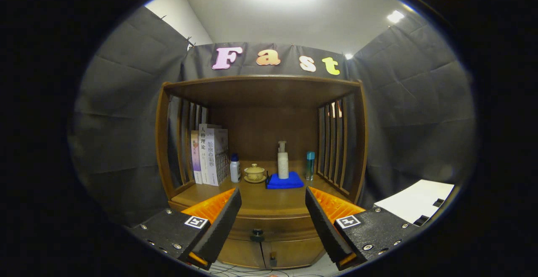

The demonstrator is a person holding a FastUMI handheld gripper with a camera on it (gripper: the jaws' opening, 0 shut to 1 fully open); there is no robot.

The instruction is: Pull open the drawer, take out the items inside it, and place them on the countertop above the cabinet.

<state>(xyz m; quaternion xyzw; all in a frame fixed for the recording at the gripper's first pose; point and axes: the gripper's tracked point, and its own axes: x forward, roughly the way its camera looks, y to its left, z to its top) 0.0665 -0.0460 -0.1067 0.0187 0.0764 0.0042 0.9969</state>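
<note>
In the gripper view, the tool (273, 222) is held with its fingers spread wide and nothing between them, facing a wooden cabinet (361, 142). The drawer (290, 226) sits shut under the surface (269, 201), its dark knob (257, 235) low between the fingers and a little ahead of them; its contents are hidden. On the surface stand books (210, 155), a small white bottle (235, 168), a lidded teacup on a saucer (254, 172), a white pump bottle (283, 161) on a blue cloth (285, 181), and a slim teal bottle (310, 165).

The knob is small, so a closing grip may well slip off it. Later placing could topple the crowded bottles.
</note>
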